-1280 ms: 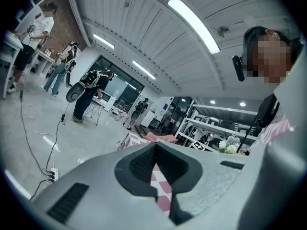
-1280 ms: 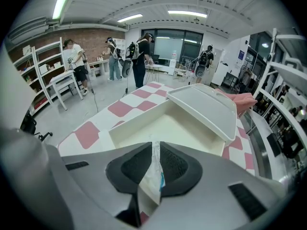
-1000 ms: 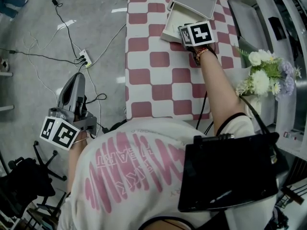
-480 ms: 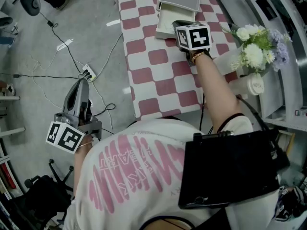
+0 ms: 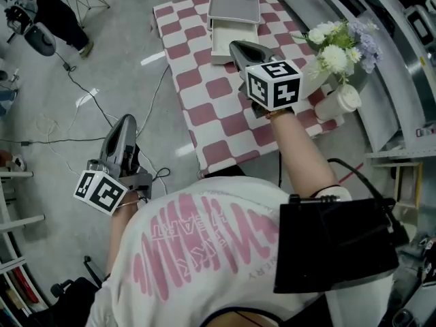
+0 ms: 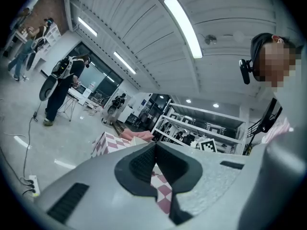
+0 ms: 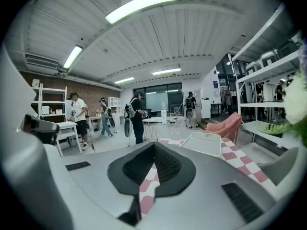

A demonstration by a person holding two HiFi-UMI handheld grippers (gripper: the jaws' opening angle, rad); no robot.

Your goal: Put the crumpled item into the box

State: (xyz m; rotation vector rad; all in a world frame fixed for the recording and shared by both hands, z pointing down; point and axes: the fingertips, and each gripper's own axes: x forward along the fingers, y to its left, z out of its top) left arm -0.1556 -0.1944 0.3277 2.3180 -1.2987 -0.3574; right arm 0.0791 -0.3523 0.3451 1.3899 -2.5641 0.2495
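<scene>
— What do we make of the right claw?
— We find the right claw [image 7: 154, 146] closed, its jaws pressed together with nothing between them; it hangs over the checked tabletop [image 5: 204, 114], and red and white squares show under the jaws in its own view.

— And the box?
— We see the box [image 5: 225, 36] just ahead of that claw's tip, at the far end of the tabletop; its pale tray is open, and its lid [image 5: 235, 2] is thrown back on the side away from the claw; in the right gripper view the lid shows ahead and a little right of the jaws.

— Where do we place the crumpled item?
— We cannot tell; no view shows it plainly, and the inside of the box is too small for us to read.

— The left claw?
— We find the left claw [image 6: 154, 146] closed as well, jaws meeting, empty; it is off the tabletop, over the grey floor [image 5: 82, 80], with the tabletop ahead of it and to its right; a power strip [image 6: 29, 185] lies on the floor low and left of its jaws.

— Anything more around them?
— We note white and lilac flowers [image 5: 337, 43] in a white vase [image 5: 338, 103] to the right of the right claw; a pink chair [image 7: 229, 124] shows beyond the box; people [image 7: 135, 116] stand far ahead of the right claw.
</scene>
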